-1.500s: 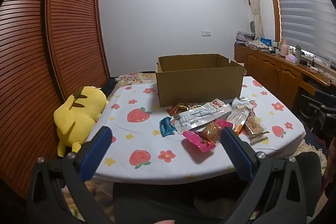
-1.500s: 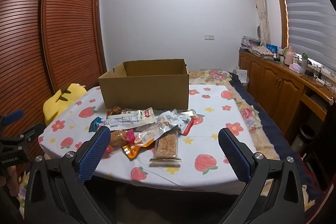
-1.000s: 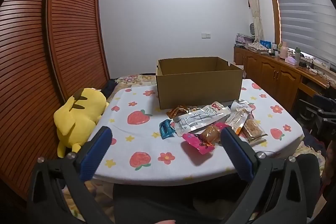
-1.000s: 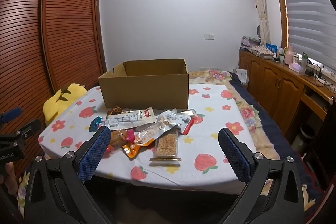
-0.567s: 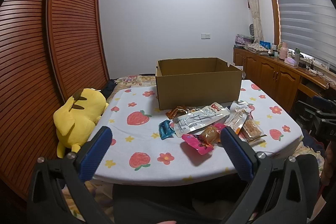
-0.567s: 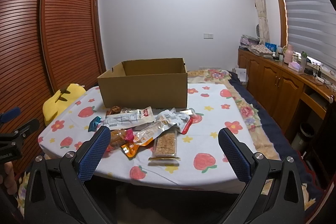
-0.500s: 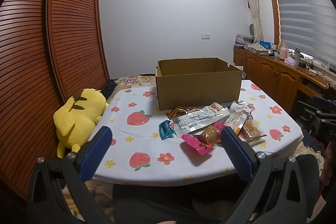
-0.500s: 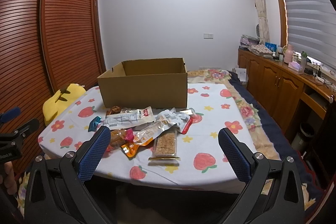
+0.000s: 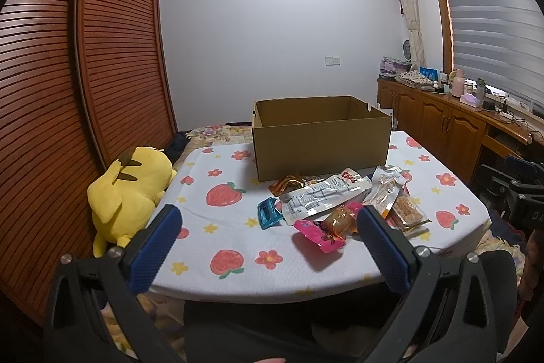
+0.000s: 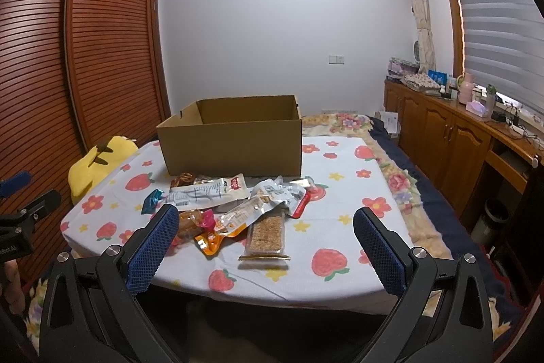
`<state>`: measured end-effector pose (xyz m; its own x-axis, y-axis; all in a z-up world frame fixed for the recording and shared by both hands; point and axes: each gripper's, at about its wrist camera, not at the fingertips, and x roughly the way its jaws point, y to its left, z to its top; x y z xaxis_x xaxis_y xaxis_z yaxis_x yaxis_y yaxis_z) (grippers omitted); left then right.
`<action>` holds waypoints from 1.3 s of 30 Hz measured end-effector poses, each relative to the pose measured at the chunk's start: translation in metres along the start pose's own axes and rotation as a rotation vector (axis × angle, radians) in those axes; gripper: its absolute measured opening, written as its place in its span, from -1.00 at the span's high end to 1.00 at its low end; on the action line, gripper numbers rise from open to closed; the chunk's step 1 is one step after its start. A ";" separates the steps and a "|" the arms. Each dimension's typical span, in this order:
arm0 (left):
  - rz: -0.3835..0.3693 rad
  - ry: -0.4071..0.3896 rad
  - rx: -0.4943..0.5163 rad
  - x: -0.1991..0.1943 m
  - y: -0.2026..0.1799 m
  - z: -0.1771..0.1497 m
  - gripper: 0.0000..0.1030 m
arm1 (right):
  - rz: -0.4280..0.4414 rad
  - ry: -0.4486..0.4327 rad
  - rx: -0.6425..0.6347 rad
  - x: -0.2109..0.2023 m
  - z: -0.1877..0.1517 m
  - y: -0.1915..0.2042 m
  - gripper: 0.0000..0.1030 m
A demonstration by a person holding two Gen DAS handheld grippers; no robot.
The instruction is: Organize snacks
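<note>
An open cardboard box [image 9: 321, 142] [image 10: 231, 142] stands at the back of a table with a strawberry-print cloth [image 9: 224, 196] [image 10: 340, 193]. In front of it lies a heap of snack packets: a long silver pouch [image 9: 323, 194] [image 10: 207, 193], a small blue packet [image 9: 268, 213] [image 10: 153, 200], a pink-wrapped cake [image 9: 323, 232], a clear granola bar [image 9: 408, 213] [image 10: 267, 235] and an orange packet [image 10: 210, 240]. My left gripper [image 9: 268, 244] is open, hovering at the table's near edge. My right gripper [image 10: 265, 244] is open too, short of the heap. Neither holds anything.
A yellow plush toy [image 9: 132, 189] [image 10: 91, 165] lies against the table's left side beside slatted wooden wardrobe doors [image 9: 68, 91]. Wooden cabinets with clutter [image 10: 452, 131] run along the right wall under a window blind. A bed with floral bedding [image 10: 397, 179] lies between table and cabinets.
Both grippers stay open. The left view has shifted slightly, with the box and snacks sitting a little higher than 1.5 s ago. The right view has barely moved.
</note>
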<state>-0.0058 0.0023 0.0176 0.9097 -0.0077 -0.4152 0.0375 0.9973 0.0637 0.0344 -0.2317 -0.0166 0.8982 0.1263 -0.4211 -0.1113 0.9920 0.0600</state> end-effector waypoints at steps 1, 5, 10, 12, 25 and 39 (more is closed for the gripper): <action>0.000 0.000 0.000 0.000 0.000 0.000 -1.00 | -0.001 0.001 -0.001 0.000 0.000 0.000 -1.00; 0.000 -0.001 0.002 0.000 0.000 0.001 -1.00 | 0.000 0.001 0.000 0.000 0.000 0.000 -1.00; 0.000 -0.004 0.001 -0.001 0.000 0.002 -1.00 | 0.000 0.000 -0.001 0.001 0.000 0.003 -1.00; -0.002 -0.004 0.000 -0.001 0.000 0.002 -1.00 | -0.001 -0.001 -0.001 0.000 0.000 -0.001 -1.00; -0.007 -0.012 -0.002 -0.005 0.000 0.002 -1.00 | 0.000 -0.001 0.000 0.000 0.000 -0.001 -1.00; -0.030 -0.001 -0.013 -0.002 -0.001 -0.002 -1.00 | 0.003 0.000 0.002 0.002 -0.001 -0.001 -1.00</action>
<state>-0.0083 0.0019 0.0169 0.9088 -0.0373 -0.4157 0.0591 0.9975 0.0397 0.0362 -0.2325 -0.0187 0.8977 0.1293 -0.4213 -0.1132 0.9916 0.0632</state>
